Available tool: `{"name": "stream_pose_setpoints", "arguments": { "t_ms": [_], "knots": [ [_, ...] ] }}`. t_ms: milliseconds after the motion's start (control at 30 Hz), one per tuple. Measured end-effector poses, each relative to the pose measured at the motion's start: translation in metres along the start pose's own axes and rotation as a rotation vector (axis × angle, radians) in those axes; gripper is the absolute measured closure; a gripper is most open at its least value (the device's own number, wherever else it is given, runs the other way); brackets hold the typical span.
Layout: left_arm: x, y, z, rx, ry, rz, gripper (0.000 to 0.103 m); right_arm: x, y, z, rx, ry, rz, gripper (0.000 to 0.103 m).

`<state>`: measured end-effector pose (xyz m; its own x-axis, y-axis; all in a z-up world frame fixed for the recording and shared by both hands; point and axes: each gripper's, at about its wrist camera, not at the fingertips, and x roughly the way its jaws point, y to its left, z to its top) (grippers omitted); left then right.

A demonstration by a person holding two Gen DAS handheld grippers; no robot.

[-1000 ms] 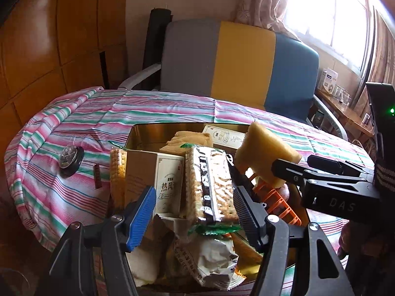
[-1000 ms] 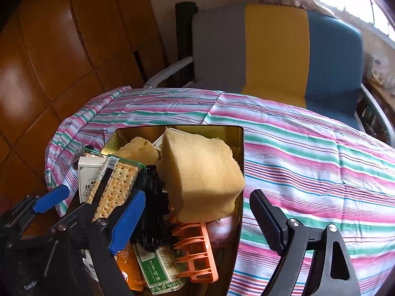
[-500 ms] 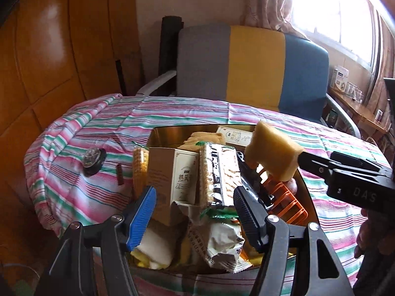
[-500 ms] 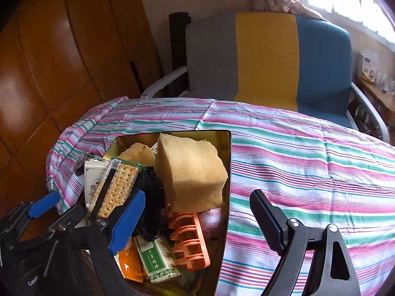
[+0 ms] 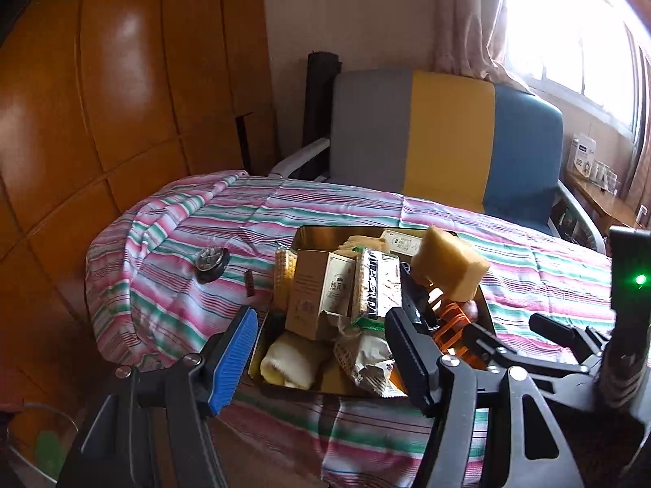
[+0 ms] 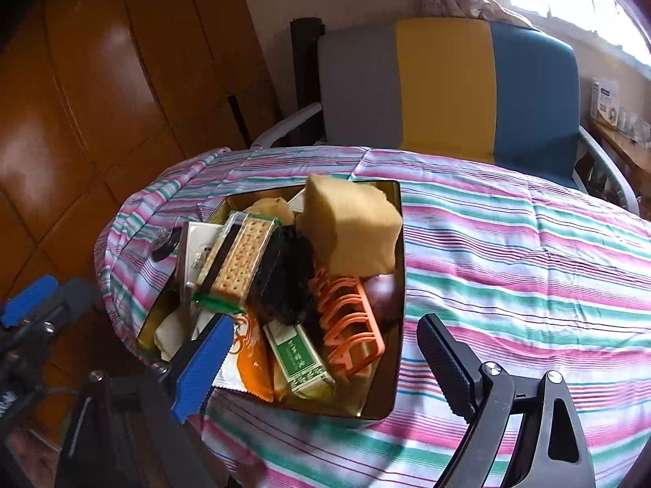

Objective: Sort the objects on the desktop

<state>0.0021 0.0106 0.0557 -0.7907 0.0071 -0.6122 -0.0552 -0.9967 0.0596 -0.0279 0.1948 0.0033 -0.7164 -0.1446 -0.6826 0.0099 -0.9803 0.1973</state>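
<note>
Two handheld grippers hover over a gold metal tray [image 6: 388, 366] heaped with a yellow sponge block [image 6: 352, 229], a cracker packet [image 6: 240, 260] and an orange plastic rack [image 6: 352, 325], apparently gathered there for sorting. The left gripper [image 5: 325, 351] stands half open and empty; the right gripper [image 6: 325, 360] is opening its jaws on nothing. A round black dial [image 5: 210, 262] lies apart on the striped table [image 6: 529, 268].

Shiny gold metal tin [image 6: 396, 219], matt porous sponge [image 6: 352, 225], striped woven cloth [image 6: 529, 268], glossy orange plastic rack [image 6: 352, 327], glossy wood panelling [image 5: 122, 93]
</note>
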Motion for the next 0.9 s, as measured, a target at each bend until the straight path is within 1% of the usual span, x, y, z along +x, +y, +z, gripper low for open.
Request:
{"name": "stream_pose_setpoints", "arguments": {
  "t_ms": [167, 267, 367, 433, 467, 500, 733, 900],
  "knots": [
    [-0.017, 0.009, 0.002, -0.042, -0.022, -0.003, 0.037, 0.001, 0.007, -0.005, -0.019, 0.008, 0.004, 0.011],
    [-0.020, 0.010, 0.003, -0.038, -0.043, 0.039, 0.037, 0.003, 0.010, -0.007, -0.026, 0.014, 0.005, 0.011],
    [-0.020, 0.010, 0.004, -0.031, -0.043, 0.061, 0.038, 0.006, 0.012, -0.009, -0.030, 0.024, 0.007, 0.011],
    [-0.018, 0.010, 0.004, -0.030, -0.029, 0.064, 0.041, 0.008, 0.012, -0.010, -0.032, 0.031, 0.008, 0.011],
    [-0.017, 0.011, 0.005, -0.032, -0.020, 0.063, 0.047, 0.008, 0.013, -0.011, -0.033, 0.033, 0.008, 0.011],
    [-0.015, 0.012, 0.005, -0.032, -0.010, 0.063, 0.050, 0.009, 0.013, -0.011, -0.035, 0.035, 0.008, 0.011],
    [-0.009, 0.015, 0.004, -0.034, 0.033, 0.066, 0.050, 0.014, 0.015, -0.011, -0.043, 0.043, 0.009, 0.010],
    [-0.009, 0.013, 0.003, -0.024, 0.032, 0.069, 0.050, 0.015, 0.017, -0.012, -0.052, 0.043, 0.006, 0.009]
  ]
}}
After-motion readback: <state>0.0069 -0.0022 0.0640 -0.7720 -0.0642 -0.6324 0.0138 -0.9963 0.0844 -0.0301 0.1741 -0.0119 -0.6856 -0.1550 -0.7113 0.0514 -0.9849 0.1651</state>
